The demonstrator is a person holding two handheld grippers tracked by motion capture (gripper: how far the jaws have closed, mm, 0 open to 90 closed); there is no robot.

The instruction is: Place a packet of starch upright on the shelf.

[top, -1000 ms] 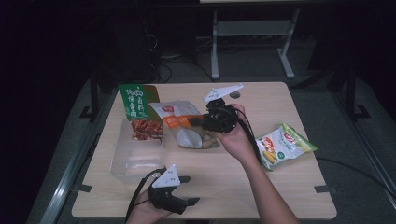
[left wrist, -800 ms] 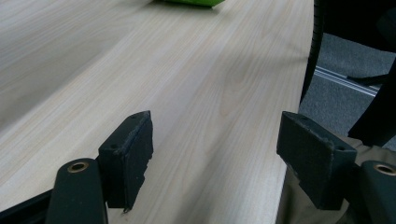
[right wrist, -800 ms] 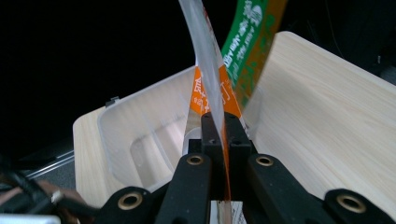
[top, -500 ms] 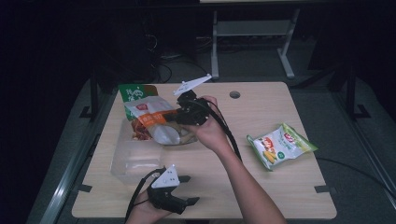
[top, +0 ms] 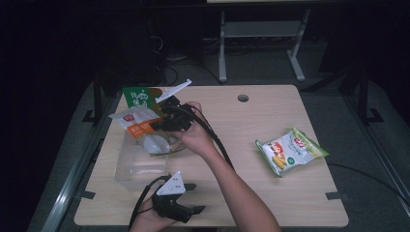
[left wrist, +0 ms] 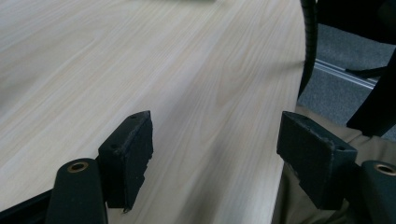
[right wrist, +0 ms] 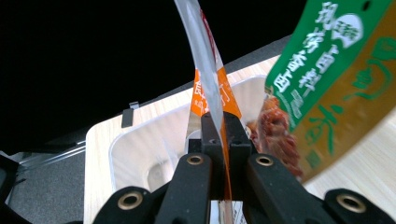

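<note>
Two jaws of right gripper (right wrist: 217, 140) pinched on snack bag (top: 138, 123), hung over tub (top: 130, 169) for dropping in. Left gripper (left wrist: 215, 154) wide apart, idle.

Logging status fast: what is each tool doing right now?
Left tool: open, holding nothing, over the table.
Right tool: closed on the orange-and-white snack bag.

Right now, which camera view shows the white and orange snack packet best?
The high view: the white and orange snack packet shows whole, held over the clear tub. The right gripper view shows its edge, pinched in the right tool.
</note>
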